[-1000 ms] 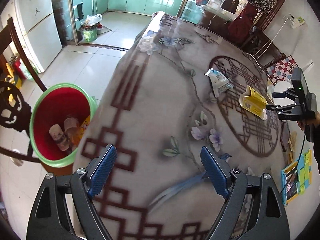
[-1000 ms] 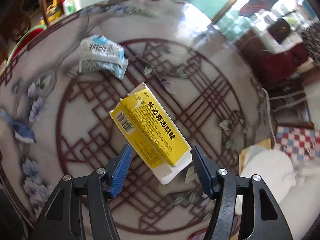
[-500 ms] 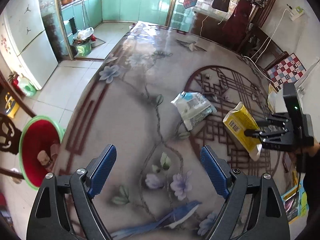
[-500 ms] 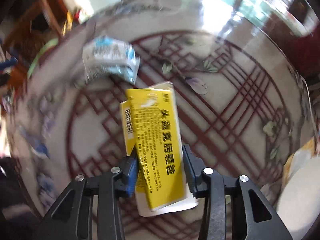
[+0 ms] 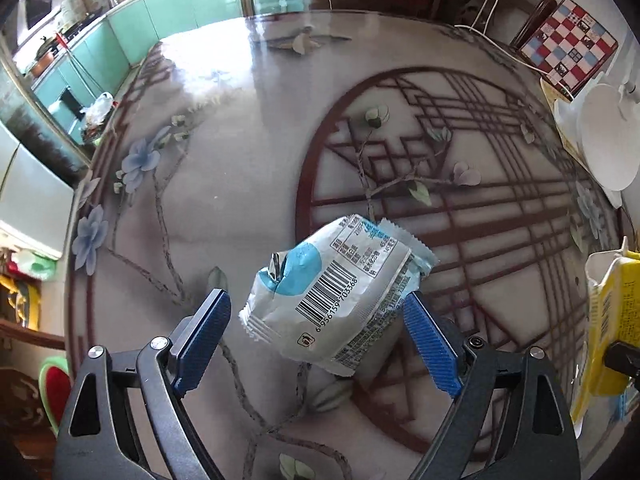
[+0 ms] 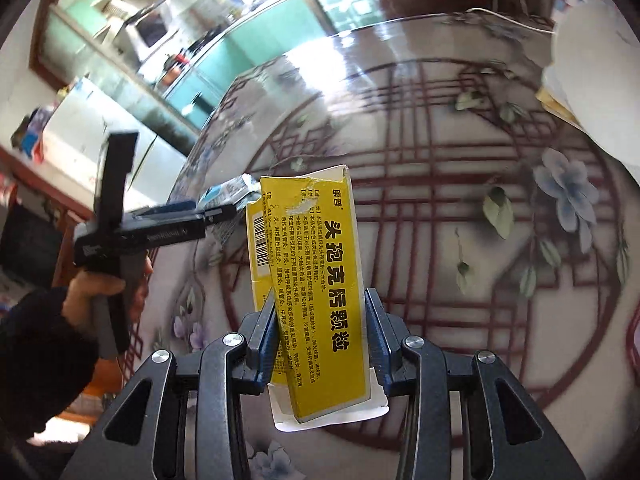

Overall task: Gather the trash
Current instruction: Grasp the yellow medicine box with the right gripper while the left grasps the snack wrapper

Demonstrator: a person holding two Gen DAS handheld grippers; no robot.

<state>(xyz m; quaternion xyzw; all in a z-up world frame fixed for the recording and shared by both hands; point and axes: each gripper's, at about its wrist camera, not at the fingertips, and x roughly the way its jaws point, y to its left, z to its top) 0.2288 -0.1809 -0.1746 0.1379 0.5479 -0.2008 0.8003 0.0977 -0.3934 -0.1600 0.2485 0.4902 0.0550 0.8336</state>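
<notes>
A crumpled white and blue snack wrapper (image 5: 340, 280) lies on the patterned table (image 5: 240, 160). My left gripper (image 5: 316, 296) points steeply down over it, open wide, with the wrapper between its blue fingers; the left pad stands clear of it. My right gripper (image 6: 320, 300) is shut on a flattened yellow box (image 6: 316, 240) and holds it upright above the table. In the left wrist view that yellow box (image 5: 612, 320) shows at the right edge. In the right wrist view, the left gripper (image 6: 224, 210) is seen from the side, over the wrapper (image 6: 230, 190).
A red bin with a green rim (image 5: 54, 384) stands on the floor past the table's left edge. A white round object (image 5: 604, 136) and a checkered box (image 5: 568, 48) sit at the far right. A hand (image 6: 92, 288) holds the left gripper's handle.
My left gripper swept from the bin side of the table to the wrapper and now straddles it. My right gripper closed on the yellow box, lifted it and rolled it upright.
</notes>
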